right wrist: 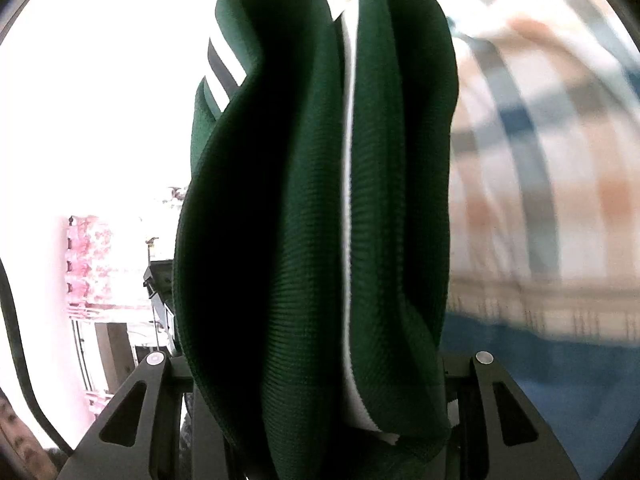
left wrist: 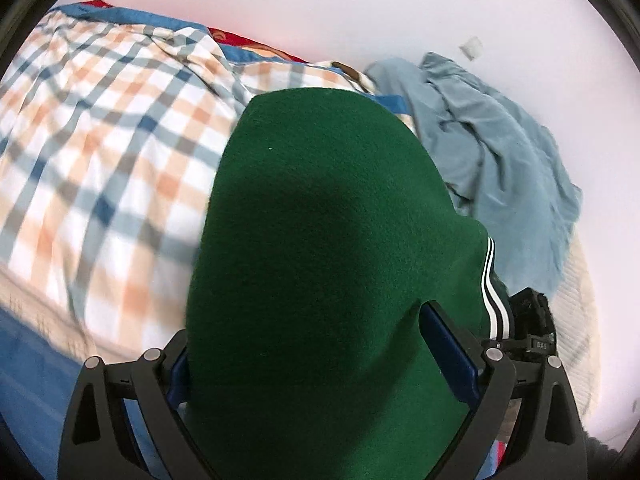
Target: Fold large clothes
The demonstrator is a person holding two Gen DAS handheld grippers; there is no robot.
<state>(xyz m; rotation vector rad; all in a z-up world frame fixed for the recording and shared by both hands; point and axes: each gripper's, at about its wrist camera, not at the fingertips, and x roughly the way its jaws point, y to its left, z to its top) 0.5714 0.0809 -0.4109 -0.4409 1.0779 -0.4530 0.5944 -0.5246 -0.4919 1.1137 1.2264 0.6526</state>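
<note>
Left wrist shows the left gripper (left wrist: 320, 380) clenched on the green garment (left wrist: 320, 240); the right gripper (right wrist: 320, 380) pinches bunched folds (right wrist: 280, 240), which might slip loose over the bed (left wrist: 100, 128).

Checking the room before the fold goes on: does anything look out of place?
A blue garment lies crumpled on the bed's far side, unfolded. The green garment is bunched in both grippers, not flat.

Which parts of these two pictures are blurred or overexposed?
Left wrist view: the checked bedsheet is smeared at lower left; a soft shadow crosses the dark green knitted garment. Right wrist view: the left background is blown out white, the sheet blurred.
</note>
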